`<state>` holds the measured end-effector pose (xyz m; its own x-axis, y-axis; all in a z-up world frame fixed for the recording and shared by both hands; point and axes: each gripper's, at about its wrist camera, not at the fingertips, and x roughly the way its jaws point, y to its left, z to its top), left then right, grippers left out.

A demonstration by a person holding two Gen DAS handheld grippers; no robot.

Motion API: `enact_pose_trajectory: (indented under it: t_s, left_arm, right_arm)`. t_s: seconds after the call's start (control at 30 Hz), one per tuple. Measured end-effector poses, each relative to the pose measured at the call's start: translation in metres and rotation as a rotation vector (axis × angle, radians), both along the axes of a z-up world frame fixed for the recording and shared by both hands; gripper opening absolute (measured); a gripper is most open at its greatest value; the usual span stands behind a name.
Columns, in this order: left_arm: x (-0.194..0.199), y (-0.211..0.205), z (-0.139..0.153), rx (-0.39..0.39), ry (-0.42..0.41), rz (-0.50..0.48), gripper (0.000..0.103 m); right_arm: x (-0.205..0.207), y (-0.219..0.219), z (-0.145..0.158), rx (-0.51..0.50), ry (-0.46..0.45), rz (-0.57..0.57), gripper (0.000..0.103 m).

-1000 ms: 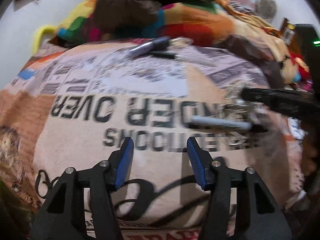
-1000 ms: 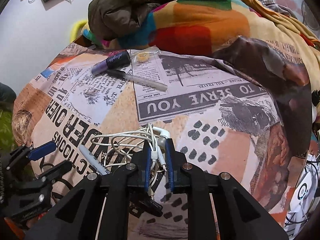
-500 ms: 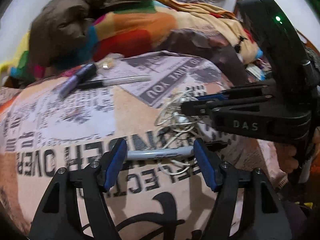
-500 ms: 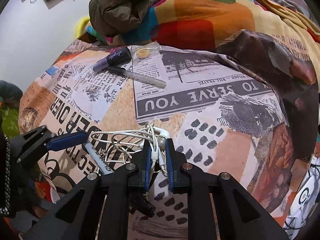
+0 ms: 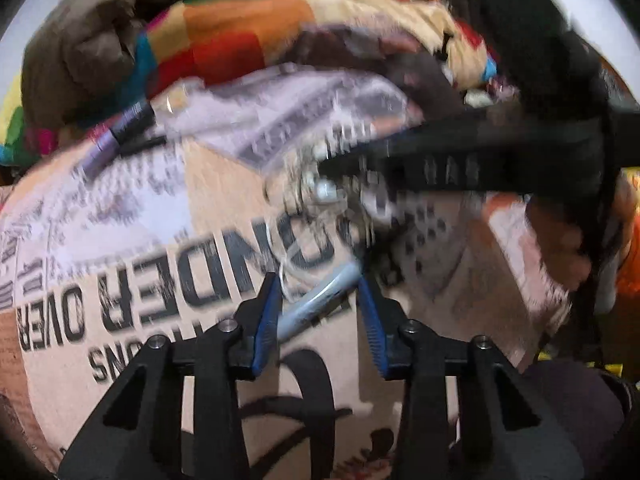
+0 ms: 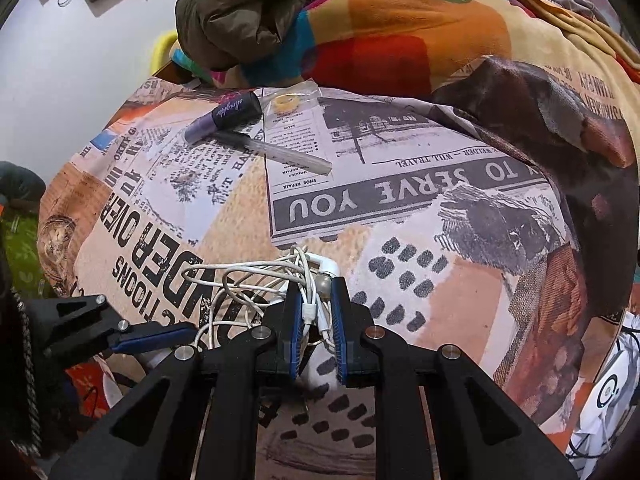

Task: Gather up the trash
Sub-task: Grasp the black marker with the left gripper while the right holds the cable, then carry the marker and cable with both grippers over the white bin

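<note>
On "TO SERVE YOU" bedspread (image 6: 400, 196), right gripper (image 6: 316, 312) clamps white cable (image 6: 256, 280); left gripper (image 5: 318, 308) fingers straddle pen (image 5: 320, 300), apart

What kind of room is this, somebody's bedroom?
Most likely a bedroom, with the work done on a bed. A newspaper-print sheet covers a soft mound, a colourful patchwork blanket and a brown jacket are heaped behind, and small personal clutter like tangled white earphones lies on top.

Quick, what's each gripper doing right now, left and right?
Left gripper: open, jaws around a pale blue-grey pen, not clamped yet.
Right gripper: shut on the tangled white earphone cable.
</note>
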<state>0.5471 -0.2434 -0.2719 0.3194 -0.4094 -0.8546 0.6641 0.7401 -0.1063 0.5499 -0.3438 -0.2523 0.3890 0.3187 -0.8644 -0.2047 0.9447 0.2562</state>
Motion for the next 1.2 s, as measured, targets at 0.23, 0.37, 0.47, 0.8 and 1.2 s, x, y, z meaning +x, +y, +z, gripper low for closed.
enact_pose_trajectory:
  t_s: [0.23,0.37,0.47,0.8,1.2]
  left_arm:
    - [-0.01,0.01,-0.002,0.017,-0.026,0.07,0.018]
    - [-0.024,0.023,-0.003,0.023,-0.052,0.138,0.01]
    - [-0.031,0.041,-0.004,0.024,-0.046,0.21,0.01]
    - [-0.031,0.091,-0.003,0.038,-0.012,0.455,0.01]
    - [-0.049,0.139,0.048,-0.093,-0.056,0.574,0.01]
  right_arm:
    - [-0.003,-0.003,0.001,-0.009,-0.004,-0.015,0.013]
    - [-0.007,-0.006,0.004,-0.037,-0.02,-0.033,0.011]
    - [-0.009,-0.01,0.004,-0.049,-0.022,-0.043,0.01]
    - [-0.027,-0.003,0.021,-0.031,-0.039,-0.05,0.006]
    - [-0.047,0.02,0.057,-0.035,-0.103,-0.029,0.005]
